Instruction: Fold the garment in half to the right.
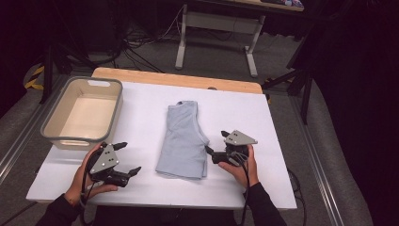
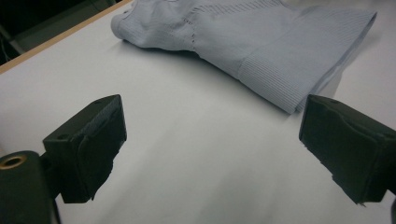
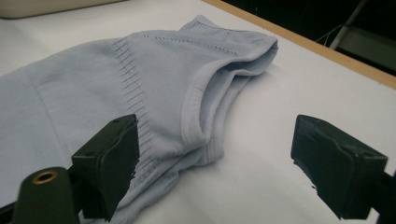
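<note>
High view: shirt lies folded mid-table, bin at its 9 o'clock holds nothing. My left gripper and right gripper flank it, jaws spread, gripping nothing; lifting and binning likely remain.

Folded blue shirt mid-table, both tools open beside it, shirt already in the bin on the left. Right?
Not quite: the bin is empty in the high view. The folded blue shirt lies on the white table, with the left tool and right tool open on either side of it.
</note>
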Motion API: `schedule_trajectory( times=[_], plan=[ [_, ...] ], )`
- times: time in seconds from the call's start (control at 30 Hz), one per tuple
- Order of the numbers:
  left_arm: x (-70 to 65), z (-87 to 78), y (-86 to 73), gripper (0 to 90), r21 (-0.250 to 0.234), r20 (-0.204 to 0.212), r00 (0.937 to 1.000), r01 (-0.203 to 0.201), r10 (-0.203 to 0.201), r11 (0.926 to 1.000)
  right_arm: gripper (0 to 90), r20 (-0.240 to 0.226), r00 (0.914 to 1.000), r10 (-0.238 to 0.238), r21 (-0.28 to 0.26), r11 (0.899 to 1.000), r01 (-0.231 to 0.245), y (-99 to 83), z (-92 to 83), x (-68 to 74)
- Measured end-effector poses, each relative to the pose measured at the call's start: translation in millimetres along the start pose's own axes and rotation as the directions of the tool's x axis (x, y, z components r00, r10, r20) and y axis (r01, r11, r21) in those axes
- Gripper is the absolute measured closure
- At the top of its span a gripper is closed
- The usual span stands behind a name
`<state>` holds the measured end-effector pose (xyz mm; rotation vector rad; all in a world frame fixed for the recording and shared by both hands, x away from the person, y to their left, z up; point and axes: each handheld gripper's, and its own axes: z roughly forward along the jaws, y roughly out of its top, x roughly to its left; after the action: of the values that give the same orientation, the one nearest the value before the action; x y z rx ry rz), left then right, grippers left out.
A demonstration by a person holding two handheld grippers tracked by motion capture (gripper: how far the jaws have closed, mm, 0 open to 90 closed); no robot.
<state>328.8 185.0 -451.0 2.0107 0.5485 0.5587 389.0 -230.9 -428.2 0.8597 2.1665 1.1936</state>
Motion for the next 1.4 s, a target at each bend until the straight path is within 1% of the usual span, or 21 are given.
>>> schedule_trajectory(
  times=[0.1, 0.17, 0.27, 0.33, 0.4, 0.5, 0.57, 0.63, 0.7, 0.8, 0.87, 0.9, 1.0, 1.03, 1.07, 1.1, 1.2, 1.27, 1.3, 1.37, 1.4],
  plan=[
    [0.8, -7.1, -4.8, 8.4, -0.002, -0.006, 0.9998, 0.020, -0.020, 0.9998, 14.0, -0.024, 0.9992, 0.033, 0.027, 0.999, -0.032, 7.8, 9.3, -4.2],
    [0.9, -11.1, -7.0, 8.4, -0.004, -0.009, 0.9996, 0.028, -0.028, 0.9996, 13.6, -0.031, 0.9989, 0.034, 0.039, 0.999, -0.033, 14.2, 15.4, -4.8],
    [0.1, -14.3, -9.7, 8.0, -0.005, 0.000, 0.9988, 0.049, -0.049, 0.9988, 11.9, -0.058, 0.9964, 0.062, 0.056, 0.997, -0.058, 24.3, 27.3, -6.1],
    [-1.3, -13.8, -11.1, 8.1, 0.010, -0.005, 0.9994, 0.035, -0.035, 0.9993, 11.7, -0.073, 0.9947, 0.073, 0.072, 0.995, -0.067, 27.6, 35.1, -6.7],
    [-1.9, -13.0, -11.4, 7.9, 0.018, -0.003, 0.9994, 0.033, -0.033, 0.9993, 11.2, -0.087, 0.9917, 0.095, 0.097, 0.991, -0.086, 29.0, 45.3, -7.8],
    [-4.4, -11.4, -10.0, 7.9, 0.018, 0.004, 0.9996, 0.029, -0.029, 0.9994, 9.6, -0.104, 0.9853, 0.136, 0.143, 0.982, -0.120, 27.5, 59.9, -9.0],
    [-5.8, -10.7, -9.4, 7.8, 0.023, 0.010, 0.9998, 0.018, -0.018, 0.9996, 8.9, -0.112, 0.9841, 0.138, 0.171, 0.978, -0.118, 25.0, 67.8, -8.6],
    [-6.7, -10.0, -8.9, 7.8, 0.024, 0.014, 0.9998, 0.016, -0.016, 0.9996, 6.7, -0.121, 0.9816, 0.148, 0.208, 0.971, -0.121, 21.5, 75.0, -8.8],
    [-7.8, -9.4, -8.4, 7.8, 0.026, 0.015, 0.9998, 0.010, -0.010, 0.9996, 6.8, -0.132, 0.9764, 0.171, 0.224, 0.965, -0.139, 18.3, 79.5, -9.6],
    [-8.5, -8.3, -8.1, 7.7, 0.029, 0.022, 0.9997, 0.004, -0.005, 0.9996, 7.0, -0.145, 0.9741, 0.174, 0.252, 0.959, -0.133, 15.4, 85.0, -9.5],
    [-9.0, -7.9, -7.8, 7.7, 0.032, 0.020, 0.9998, 0.000, -0.001, 0.9995, 4.8, -0.152, 0.9690, 0.194, 0.264, 0.953, -0.150, 12.8, 89.2, -10.9],
    [-9.2, -7.9, -7.7, 7.7, 0.032, 0.021, 0.9998, 0.000, -0.001, 0.9995, 4.7, -0.157, 0.9645, 0.212, 0.268, 0.949, -0.165, 11.7, 90.5, -12.4],
    [-9.9, -7.7, -7.5, 7.6, 0.034, 0.024, 0.9997, -0.001, 0.001, 0.9994, 5.4, -0.159, 0.9652, 0.208, 0.274, 0.949, -0.159, 12.2, 91.0, -12.2],
    [-9.9, -7.4, -7.4, 7.6, 0.034, 0.025, 0.9997, -0.003, 0.002, 0.9994, 6.8, -0.153, 0.9663, 0.207, 0.277, 0.948, -0.159, 12.6, 91.3, -11.1],
    [-10.1, -7.1, -7.3, 7.6, 0.033, 0.025, 0.9997, 0.000, -0.001, 0.9994, 10.9, -0.161, 0.9661, 0.202, 0.278, 0.949, -0.151, 13.1, 91.3, -10.3],
    [-9.9, -6.2, -7.0, 7.6, 0.032, 0.029, 0.9996, 0.005, -0.006, 0.9995, 15.9, -0.183, 0.9628, 0.199, 0.278, 0.950, -0.143, 14.2, 91.0, -9.3],
    [-10.4, -3.5, -6.4, 7.4, 0.039, 0.037, 0.9993, 0.006, -0.008, 0.9992, 23.7, -0.207, 0.9565, 0.206, 0.293, 0.946, -0.140, 16.7, 90.4, -9.1],
    [-11.3, -2.1, -5.6, 7.2, 0.045, 0.039, 0.9992, 0.004, -0.006, 0.9990, 29.1, -0.214, 0.9540, 0.210, 0.295, 0.945, -0.142, 17.2, 90.0, -8.7],
    [-11.6, -1.3, -5.4, 7.2, 0.045, 0.041, 0.9991, 0.006, -0.008, 0.9990, 34.0, -0.224, 0.9508, 0.214, 0.294, 0.945, -0.144, 17.2, 89.5, -8.3],
    [-12.3, 0.4, -4.8, 7.2, 0.050, 0.050, 0.9987, 0.010, -0.013, 0.9987, 44.5, -0.257, 0.9379, 0.234, 0.295, 0.943, -0.154, 17.0, 88.1, -7.8],
    [-12.3, 0.4, -4.8, 7.2, 0.050, 0.050, 0.9987, 0.010, -0.013, 0.9987, 47.1, -0.268, 0.9323, 0.243, 0.294, 0.942, -0.161, 16.6, 87.8, -8.0]
  ],
)
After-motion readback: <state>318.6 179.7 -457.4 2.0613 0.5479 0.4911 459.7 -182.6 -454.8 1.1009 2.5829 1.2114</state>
